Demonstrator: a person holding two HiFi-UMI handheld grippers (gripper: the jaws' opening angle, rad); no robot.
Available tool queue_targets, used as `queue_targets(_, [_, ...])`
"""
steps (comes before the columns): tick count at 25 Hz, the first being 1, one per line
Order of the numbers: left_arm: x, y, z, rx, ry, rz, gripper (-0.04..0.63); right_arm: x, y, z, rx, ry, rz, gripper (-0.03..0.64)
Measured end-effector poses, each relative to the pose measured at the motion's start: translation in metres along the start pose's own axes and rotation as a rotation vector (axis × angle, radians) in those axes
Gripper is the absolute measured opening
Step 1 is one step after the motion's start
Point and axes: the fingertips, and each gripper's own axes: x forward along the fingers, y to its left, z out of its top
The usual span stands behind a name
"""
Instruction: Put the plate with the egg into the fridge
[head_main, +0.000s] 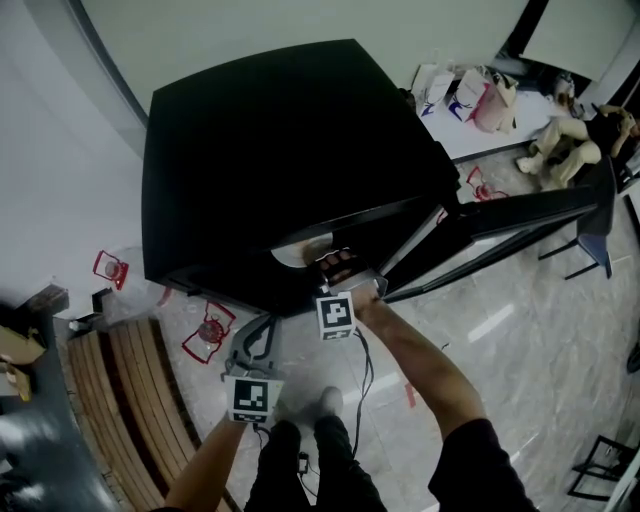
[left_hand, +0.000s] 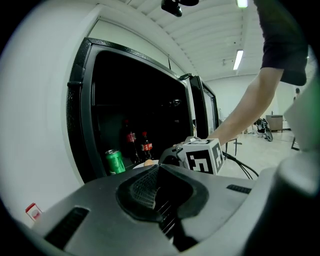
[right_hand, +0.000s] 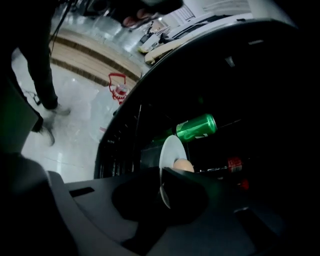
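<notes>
The plate (right_hand: 167, 150) sits in the mouth of the open fridge (head_main: 280, 150), with the egg (right_hand: 183, 165) lying on it close to the gripped edge. I see the right gripper (right_hand: 162, 172) clenched on the plate's near rim, its jaws pressed tight on the thin white edge. Whether the plate rests on a shelf or hangs free, I cannot tell; the interior is too dark.

From the head view, the plate (head_main: 300, 252) shows as a pale crescent just under the front lip of the fridge top, with the right gripper (head_main: 338, 268) directly behind it and the person's arm (head_main: 420, 370) reaching in from the lower right.

Beyond the plate, a green can (right_hand: 196, 127) stands inside the fridge, near the plate but apart from it. The left gripper view shows the same green can (left_hand: 115, 161) upright at the front left of the compartment, with two red-labelled bottles (left_hand: 139, 144) behind it.

The left gripper (left_hand: 157, 170) has its jaws closed together with nothing between them. It points at the fridge opening from beside the right gripper, whose marker cube (left_hand: 205, 156) is close on its right. In the head view the left gripper (head_main: 258, 335) is low and to the left, clear of the fridge.

The fridge door (head_main: 520, 215) stands open to the right. A slatted wooden bench (head_main: 120, 400) lies on the floor (head_main: 520, 340) to the left.
</notes>
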Motion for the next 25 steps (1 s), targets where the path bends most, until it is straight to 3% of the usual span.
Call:
queue_targets(4, [-0.002,0.003,-0.001,-0.016,0.007,0.009,0.009,0.004,0.005,-0.002,0.058,-0.011,0.091,0.026])
queue_targets(7, [-0.005,0.005,-0.005,-0.032,0.016,0.017,0.009,0.005,0.014,-0.004,0.12,-0.013,0.163,0.086])
queue_targets(12, [-0.01,0.011,-0.008,-0.056,0.019,0.038,0.009,-0.006,0.008,-0.002,0.226,-0.037,0.135,0.091])
queue_targets(18, [-0.029,0.011,0.007,-0.095,-0.005,0.043,0.009,-0.077,-0.019,0.022,0.724,-0.21,0.04,0.091])
queue_targets(22, [-0.058,0.002,0.042,-0.082,-0.033,0.03,0.009,-0.16,-0.032,0.035,1.092,-0.355,-0.023,0.091])
queue_targets(25, [-0.089,-0.003,0.074,-0.097,-0.073,0.023,0.009,-0.23,-0.038,0.04,1.305,-0.428,-0.099,0.091])
